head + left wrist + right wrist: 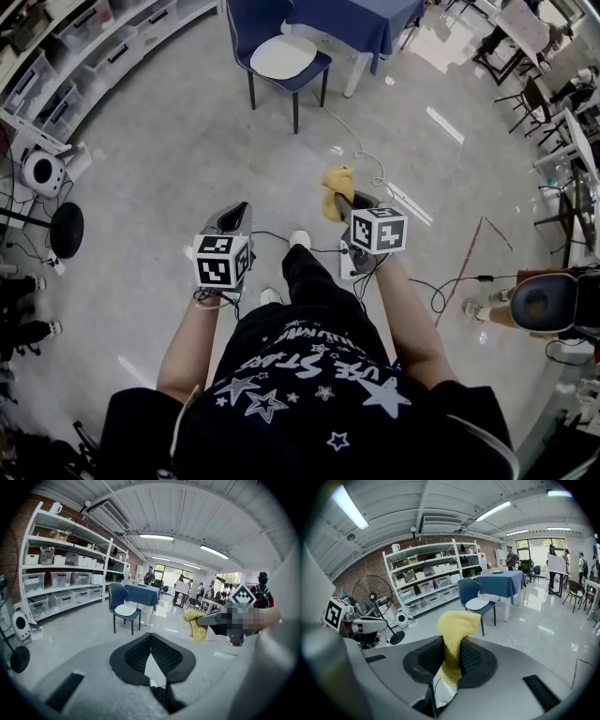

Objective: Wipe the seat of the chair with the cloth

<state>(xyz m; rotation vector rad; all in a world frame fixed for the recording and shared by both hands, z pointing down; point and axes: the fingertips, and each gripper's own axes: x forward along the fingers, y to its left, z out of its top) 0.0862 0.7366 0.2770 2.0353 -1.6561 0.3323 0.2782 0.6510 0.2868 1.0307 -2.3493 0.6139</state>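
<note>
One blue chair (286,58) with a white seat stands at the upper centre of the head view, just before one blue-draped table (361,21). Open floor crossed by a white cable (359,145) lies between it and the two grippers. The right gripper (451,653) pinches the single yellow cloth (454,630), while the left gripper (151,641) is pressed together on nothing. Only the gripper views show people (149,575) beyond the table.
</note>
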